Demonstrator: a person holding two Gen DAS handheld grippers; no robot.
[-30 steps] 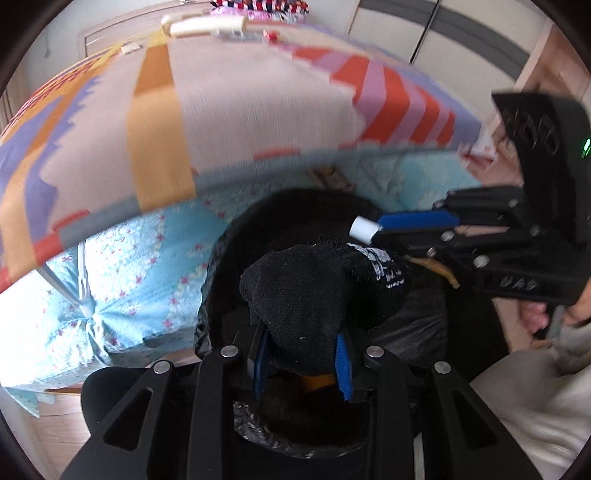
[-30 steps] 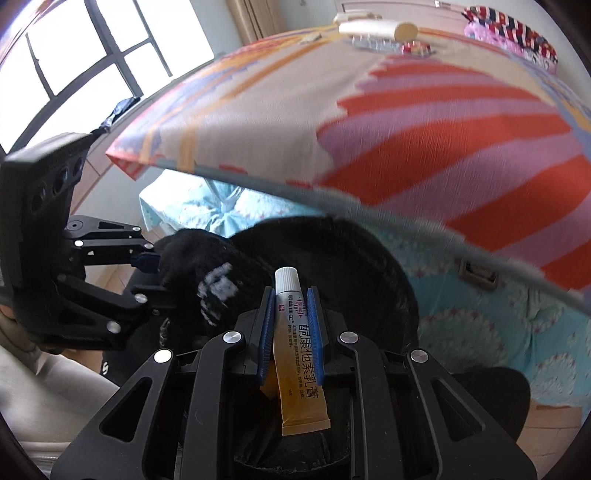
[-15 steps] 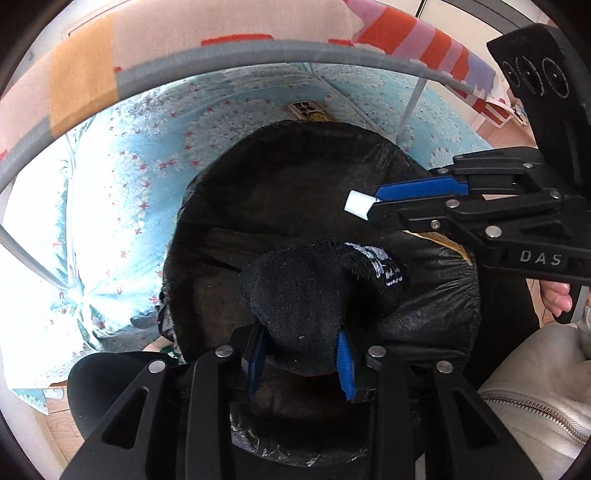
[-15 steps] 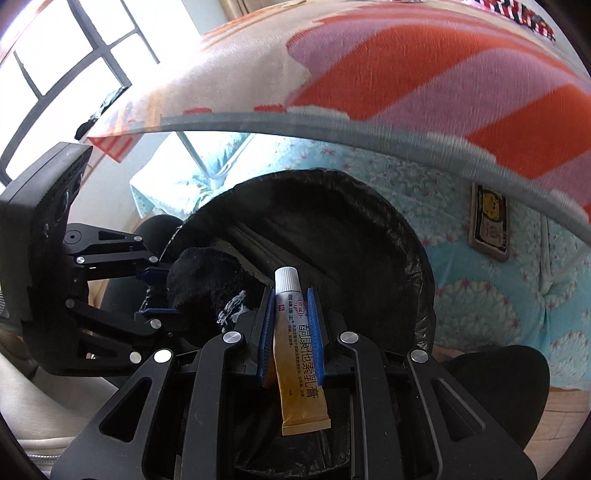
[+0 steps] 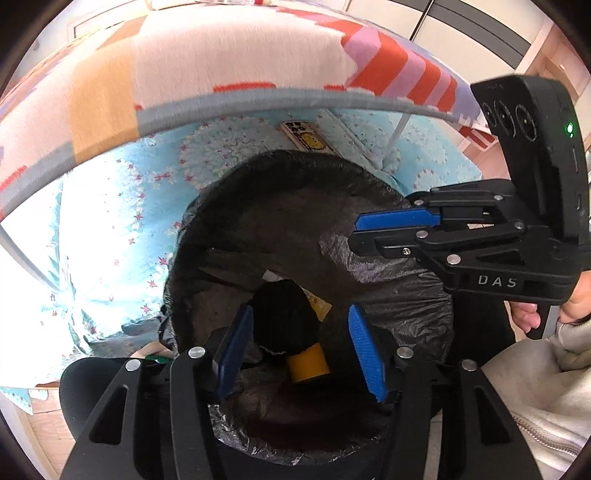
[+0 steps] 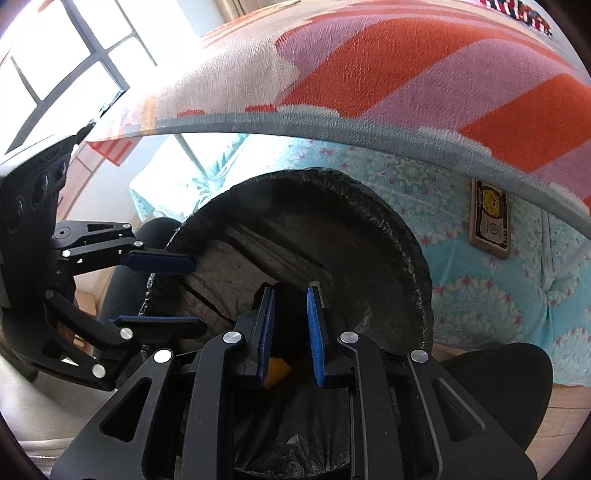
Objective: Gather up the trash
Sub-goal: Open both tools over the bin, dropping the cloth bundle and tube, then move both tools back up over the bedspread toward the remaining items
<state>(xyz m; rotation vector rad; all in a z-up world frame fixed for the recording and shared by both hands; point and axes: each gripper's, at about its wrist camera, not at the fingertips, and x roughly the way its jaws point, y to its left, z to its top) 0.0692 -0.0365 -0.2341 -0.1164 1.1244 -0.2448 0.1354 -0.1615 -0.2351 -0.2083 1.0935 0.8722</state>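
A black sock and a yellow tube are seen lying inside the black-lined trash bin. Above the bin, the left gripper and right gripper are held spread, nothing pinched.

A striped orange, purple and cream blanket covers the bed. Below it hangs a pale blue flowered sheet. Bright daylight pours through a dark-framed window. White cupboard doors stand behind.
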